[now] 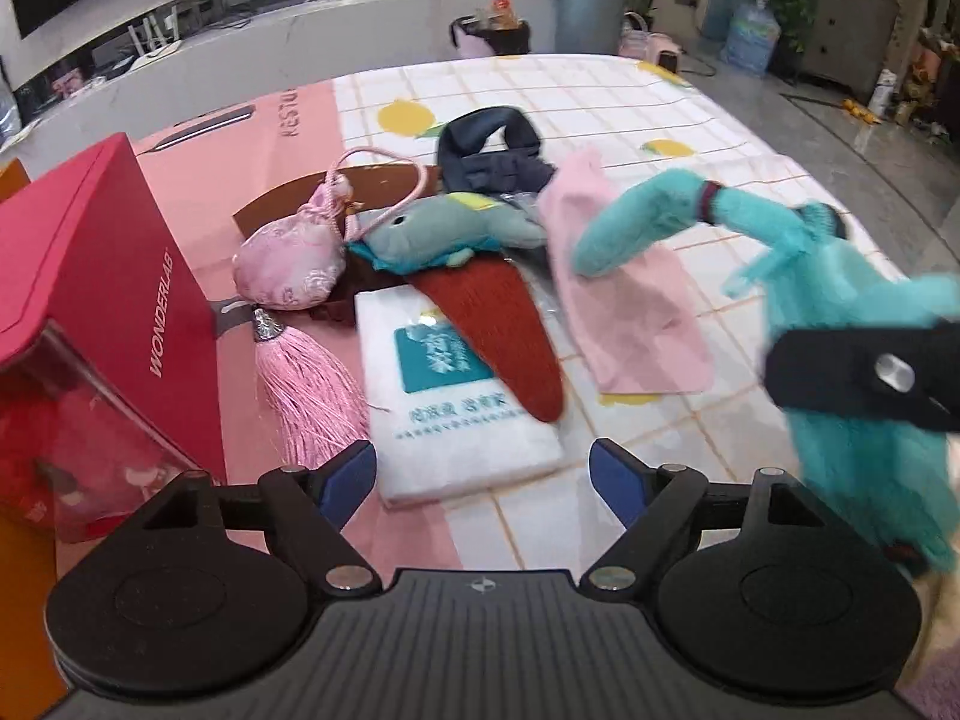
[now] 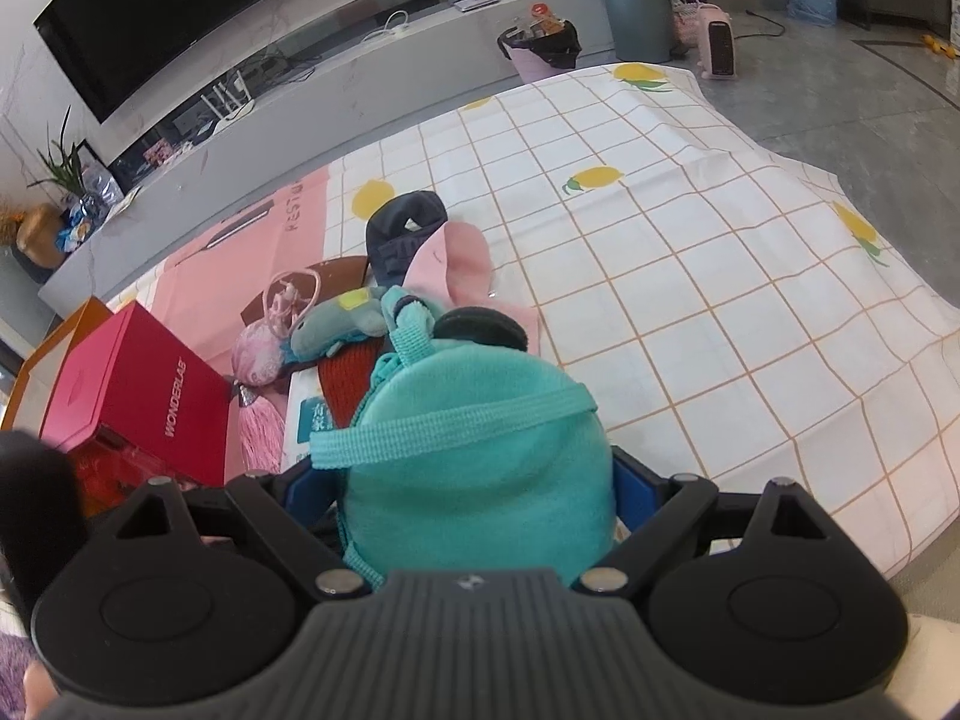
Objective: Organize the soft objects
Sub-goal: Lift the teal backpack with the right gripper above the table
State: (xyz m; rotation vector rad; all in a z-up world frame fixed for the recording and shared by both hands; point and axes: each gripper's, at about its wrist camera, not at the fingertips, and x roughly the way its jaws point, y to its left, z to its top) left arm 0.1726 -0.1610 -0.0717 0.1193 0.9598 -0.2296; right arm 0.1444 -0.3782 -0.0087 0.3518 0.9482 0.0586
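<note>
My right gripper (image 2: 462, 480) is shut on a teal plush bag (image 2: 474, 468) with a strap, held above the table; in the left wrist view the bag (image 1: 864, 360) hangs at the right, blurred, with one right finger (image 1: 864, 378) across it. My left gripper (image 1: 483, 480) is open and empty, low over a white tissue pack (image 1: 456, 414). Beyond it lies a pile: a pink satin pouch (image 1: 288, 264) with tassel, a grey-green plush fish (image 1: 444, 234), a red-brown knit piece (image 1: 510, 330), a pink cloth (image 1: 624, 312) and a navy cloth (image 1: 486, 150).
A red box marked WONDERLAB (image 1: 114, 300) stands at the left with an orange box behind it. The table wears a checked lemon-print cloth (image 2: 690, 276) and a pink sheet (image 1: 240, 132). A TV bench, bin and floor lie beyond the far edge.
</note>
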